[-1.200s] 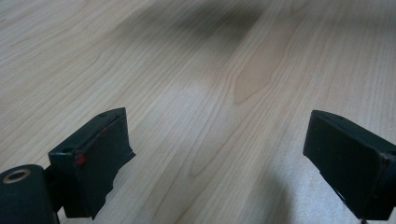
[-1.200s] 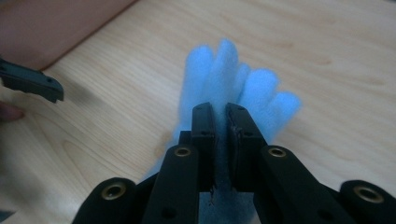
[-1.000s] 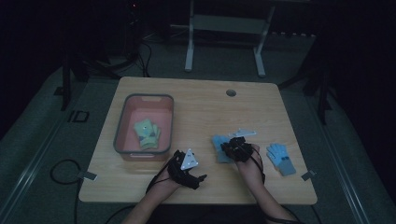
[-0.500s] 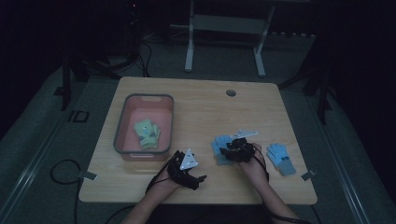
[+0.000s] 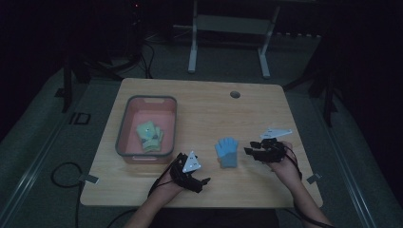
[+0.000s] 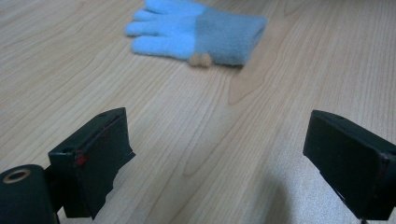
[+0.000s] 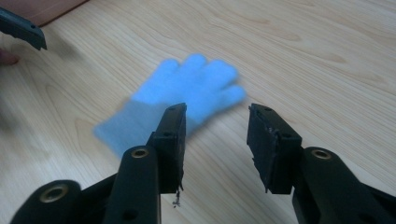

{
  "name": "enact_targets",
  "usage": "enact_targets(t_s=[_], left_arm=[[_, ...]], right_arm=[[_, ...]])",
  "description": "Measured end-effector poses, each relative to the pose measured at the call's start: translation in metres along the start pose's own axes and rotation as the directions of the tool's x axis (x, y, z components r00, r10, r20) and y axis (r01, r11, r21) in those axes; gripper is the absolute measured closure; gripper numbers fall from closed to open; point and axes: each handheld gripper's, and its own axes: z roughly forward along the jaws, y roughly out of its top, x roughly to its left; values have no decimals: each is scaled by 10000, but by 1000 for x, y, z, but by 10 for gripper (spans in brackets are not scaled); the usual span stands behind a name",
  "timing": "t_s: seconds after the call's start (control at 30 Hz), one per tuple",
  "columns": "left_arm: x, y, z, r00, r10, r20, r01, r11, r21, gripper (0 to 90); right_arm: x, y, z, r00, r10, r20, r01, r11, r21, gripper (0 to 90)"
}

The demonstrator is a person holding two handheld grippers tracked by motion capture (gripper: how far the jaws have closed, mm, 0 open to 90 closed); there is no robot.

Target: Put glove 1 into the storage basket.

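Observation:
A light blue glove (image 5: pixel 226 152) lies flat on the wooden table (image 5: pixel 204 109), fingers pointing away from the person. My right gripper (image 5: pixel 248 152) is just right of it, open, with nothing between its jaws. In the right gripper view the glove (image 7: pixel 182 102) lies just beyond the gripper (image 7: pixel 217 133). My left gripper (image 5: pixel 203 182) rests near the front edge, left of the glove, jaws wide open. In the left gripper view the glove (image 6: pixel 201 30) lies well ahead of the gripper (image 6: pixel 224 135).
A pink bin (image 5: pixel 124 128) stands at the left of the table and holds green gloves (image 5: pixel 149 135). A round hole (image 5: pixel 235 94) sits in the tabletop near the far edge. A metal stand (image 5: pixel 228 23) stands on the floor beyond the table.
My right gripper has drawn back to the right, off the blue glove, which stays on the table. A second blue glove seen farther right earlier is now hidden by the right hand.

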Motion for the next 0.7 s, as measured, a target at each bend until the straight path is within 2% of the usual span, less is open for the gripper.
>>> enact_targets(t_s=[0.17, 0.43, 0.57, 0.7], left_arm=[[0, 0, 0, 10000, -8, 0, 8, 10000, -4, 74], [1, -1, -1, 10000, -56, -10, 56, 10000, -73, 73], [0, -1, 0, 10000, -39, 28, 39, 10000, -61, 74], [0, -1, 0, 10000, -58, 35, 58, 10000, -70, 74]], right_arm=[[-24, -14, -20, 9998, 130, 153, -128, 9999, -88, 597], [-65, -42, -54, 9951, 839, 522, -841, 9965, 27, 615], [-78, -58, -59, 9946, 915, 486, -930, 9953, 278, 603], [-85, -74, -58, 9939, 808, 748, -855, 9944, 617, 610]])
